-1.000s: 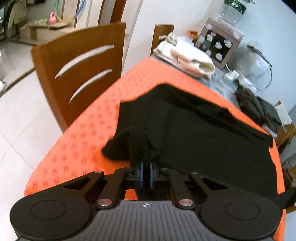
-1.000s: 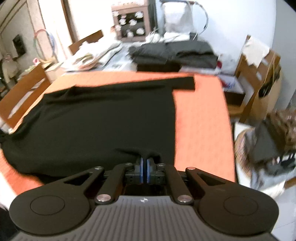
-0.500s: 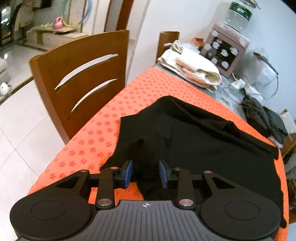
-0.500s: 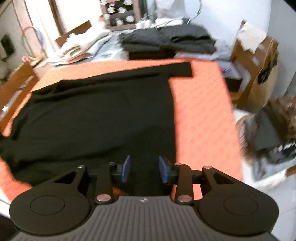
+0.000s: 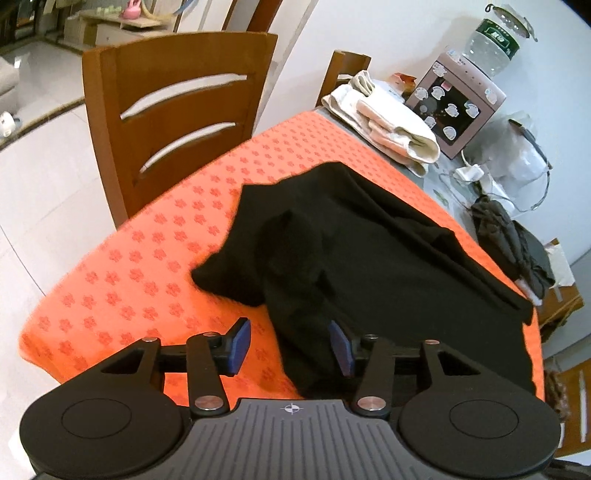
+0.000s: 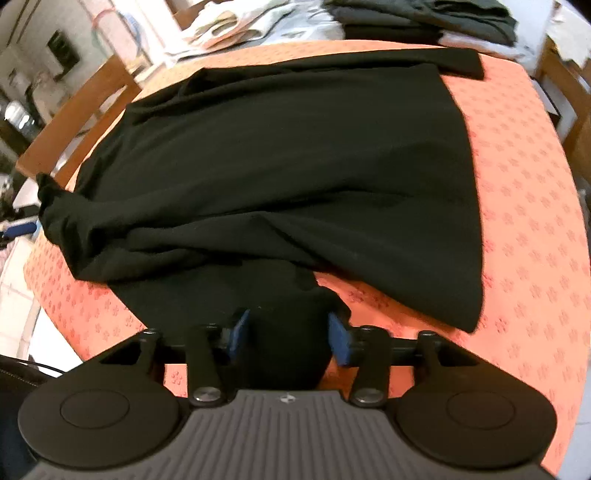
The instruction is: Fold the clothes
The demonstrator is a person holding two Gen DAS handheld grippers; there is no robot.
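My left fingers [image 5: 290, 346] stand apart and have just been opening; a fold of the black garment [image 5: 369, 258] lies between them, against the right pad, clear of the left one. My right fingers [image 6: 290, 334] also stand apart in view, though they have just been narrowing; a bunched hem fills the gap, contact with the pads unclear. The garment [image 6: 288, 155] lies spread across the orange tabletop [image 5: 122, 280], rumpled along its near edge. Wooden chair [image 5: 177, 107] beside the tabletop, folded pale towels [image 5: 388, 125] at the far end, dark folded clothes [image 6: 424, 16] beyond.
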